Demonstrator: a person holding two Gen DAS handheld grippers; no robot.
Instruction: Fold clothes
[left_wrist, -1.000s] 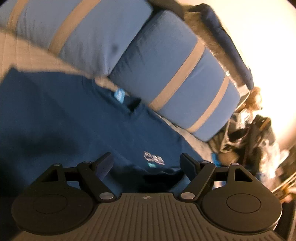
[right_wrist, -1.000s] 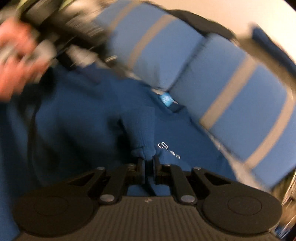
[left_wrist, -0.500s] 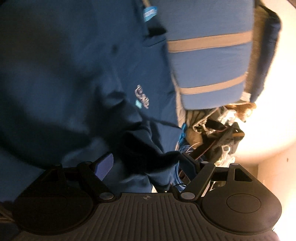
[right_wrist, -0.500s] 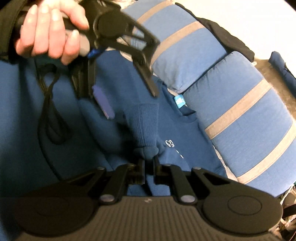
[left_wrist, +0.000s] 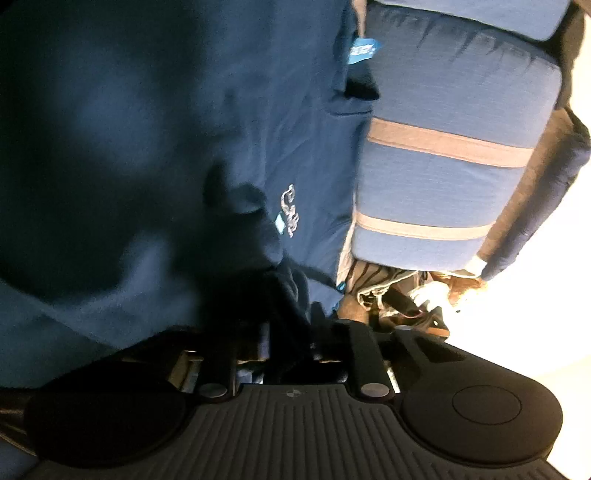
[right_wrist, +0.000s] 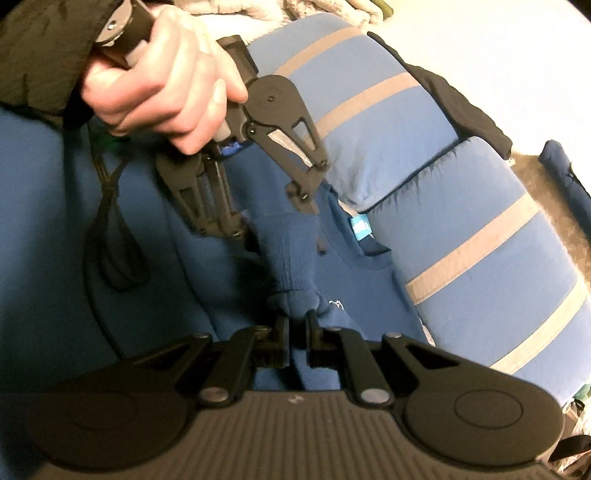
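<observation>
Left gripper (left_wrist: 291, 332) has closed on sweater (left_wrist: 147, 147); cuff pinched.

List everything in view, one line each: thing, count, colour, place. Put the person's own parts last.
sweatshirt: one, navy blue, spread flat in front of the cushions
sleeve cuff: one, navy ribbed, bunched up between the two tools
neck label: one, light blue, at the collar
chest logo: one, white, on the front below the collar
cushions: two, blue with tan stripes, behind the sweatshirt
clutter: mixed pile, beside the cushions, too blurred to name
left hand: one, gripping the left tool's handle
left tool: black, shut on the cuff
right tool: black, shut on the cuff
</observation>
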